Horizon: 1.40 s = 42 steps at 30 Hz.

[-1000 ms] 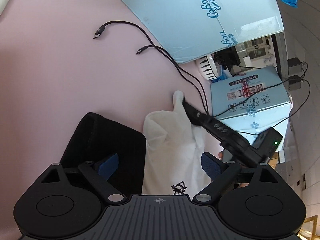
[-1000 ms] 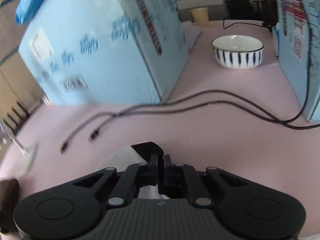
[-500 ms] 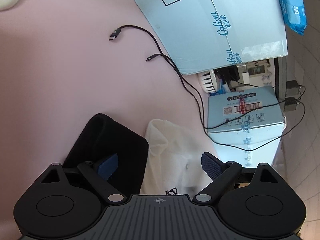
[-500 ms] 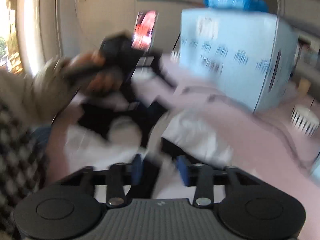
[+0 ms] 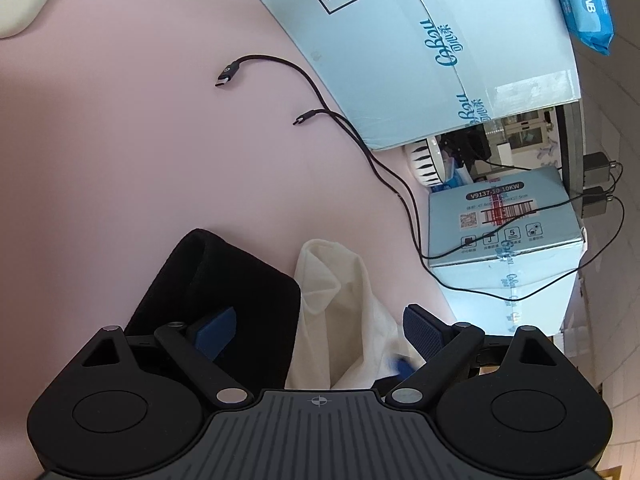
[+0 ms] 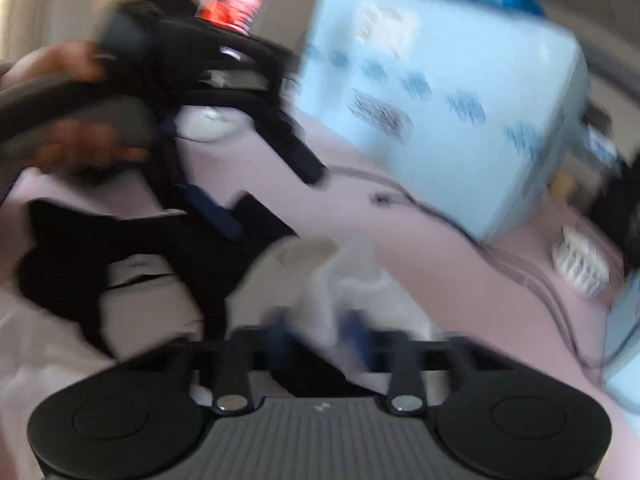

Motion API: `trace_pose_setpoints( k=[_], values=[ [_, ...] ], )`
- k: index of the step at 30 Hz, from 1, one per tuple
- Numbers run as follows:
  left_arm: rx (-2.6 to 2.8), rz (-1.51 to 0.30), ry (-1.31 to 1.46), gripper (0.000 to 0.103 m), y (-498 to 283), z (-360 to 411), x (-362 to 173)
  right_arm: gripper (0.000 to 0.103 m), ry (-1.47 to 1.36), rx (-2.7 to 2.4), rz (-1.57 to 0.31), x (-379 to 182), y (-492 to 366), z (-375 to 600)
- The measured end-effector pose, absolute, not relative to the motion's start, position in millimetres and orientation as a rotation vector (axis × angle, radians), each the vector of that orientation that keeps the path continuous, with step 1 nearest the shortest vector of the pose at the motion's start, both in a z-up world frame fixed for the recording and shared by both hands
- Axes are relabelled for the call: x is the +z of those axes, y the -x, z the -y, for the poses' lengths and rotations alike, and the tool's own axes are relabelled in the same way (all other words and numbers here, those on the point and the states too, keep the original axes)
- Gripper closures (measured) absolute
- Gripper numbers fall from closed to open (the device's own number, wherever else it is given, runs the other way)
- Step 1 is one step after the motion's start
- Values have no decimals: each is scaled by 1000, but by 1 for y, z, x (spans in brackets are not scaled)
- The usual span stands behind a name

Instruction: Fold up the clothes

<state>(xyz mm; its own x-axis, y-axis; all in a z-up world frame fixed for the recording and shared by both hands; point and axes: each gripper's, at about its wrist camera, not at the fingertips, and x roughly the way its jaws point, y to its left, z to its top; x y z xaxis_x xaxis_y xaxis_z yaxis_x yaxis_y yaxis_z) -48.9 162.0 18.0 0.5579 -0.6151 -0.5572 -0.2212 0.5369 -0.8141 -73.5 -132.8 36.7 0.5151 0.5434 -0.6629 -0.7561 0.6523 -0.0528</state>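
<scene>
left gripper [image 5: 320, 330]: jaws spread wide, nothing between them; blue ribbed pads [image 5: 423, 330] on black linkage arms; hangs over the near end of both garments.
right gripper [image 6: 318, 334]: view is motion-blurred; blue pads sit a little apart with white cloth bunched between them; can't tell if it's actually pinched.
white garment [image 5: 344, 320]: thin, creamy, crumpled into soft folds; lies on the table near centre, far end tapering to a rounded tip; touches the black one's right edge.
black garment [image 5: 224, 280]: matte, thick-looking, folded into a rounded slab; left of the white one.
table [image 5: 140, 140]: smooth pale pink cover, flat.
cables [image 5: 348, 128]: two thin black leads with small plugs, curving from the far left toward the right, running past the boxes.
big box [image 5: 420, 40]: light blue cardboard, glossy print, far side; blue soft pack [image 5: 582, 0] on top.
small box [image 5: 504, 232]: light blue, barcode label, right; a cable drapes across it.
bowl [image 5: 424, 160]: white with dark stripes, between the boxes, mostly hidden.
hand [image 6: 68, 108]: seen from the right wrist, grips the left gripper's handle, far left; blurred.
</scene>
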Motion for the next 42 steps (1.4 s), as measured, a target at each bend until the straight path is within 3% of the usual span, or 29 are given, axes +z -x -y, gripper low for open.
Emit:
trace_pose_setpoints(
  k=[11,15,18,21,26,29,30,33,34,36,37,38,41,42],
  values=[
    [-262,-920,1050,10,57,-192,17,97,300,610,-407,98,81,181],
    [-355,-778,1066,10,69,-184,37,96,339,653,-377,106,105,181],
    [-487,-735,1035,10,68,-156,50,96,373,708,-416,102,119,169],
    [-525,-857,1020,10,52,-123,33,96,421,771,-455,91,133,158],
    [-434,-909,1073,12,30,-121,5,95,464,958,-674,46,149,135],
    [-456,-905,1115,12,36,-131,10,85,466,942,-676,34,156,129],
    [-463,-903,1129,12,38,-134,11,72,446,945,-686,36,155,130],
    [-485,-898,1172,11,44,-144,16,49,250,987,-661,60,150,152],
    [-492,-896,1186,11,46,-147,18,46,185,977,-629,68,149,163],
    [-506,-892,1214,9,50,-154,21,25,77,916,-568,78,144,179],
    [-514,-890,1228,8,52,-157,23,19,32,854,-567,75,136,182],
    [-521,-888,1242,8,54,-160,24,17,-15,786,-568,71,126,184],
    [-542,-882,1284,8,60,-170,29,21,-33,699,-830,30,92,170],
    [-550,-879,1297,7,62,-173,31,21,-38,702,-825,26,90,169]
  ],
)
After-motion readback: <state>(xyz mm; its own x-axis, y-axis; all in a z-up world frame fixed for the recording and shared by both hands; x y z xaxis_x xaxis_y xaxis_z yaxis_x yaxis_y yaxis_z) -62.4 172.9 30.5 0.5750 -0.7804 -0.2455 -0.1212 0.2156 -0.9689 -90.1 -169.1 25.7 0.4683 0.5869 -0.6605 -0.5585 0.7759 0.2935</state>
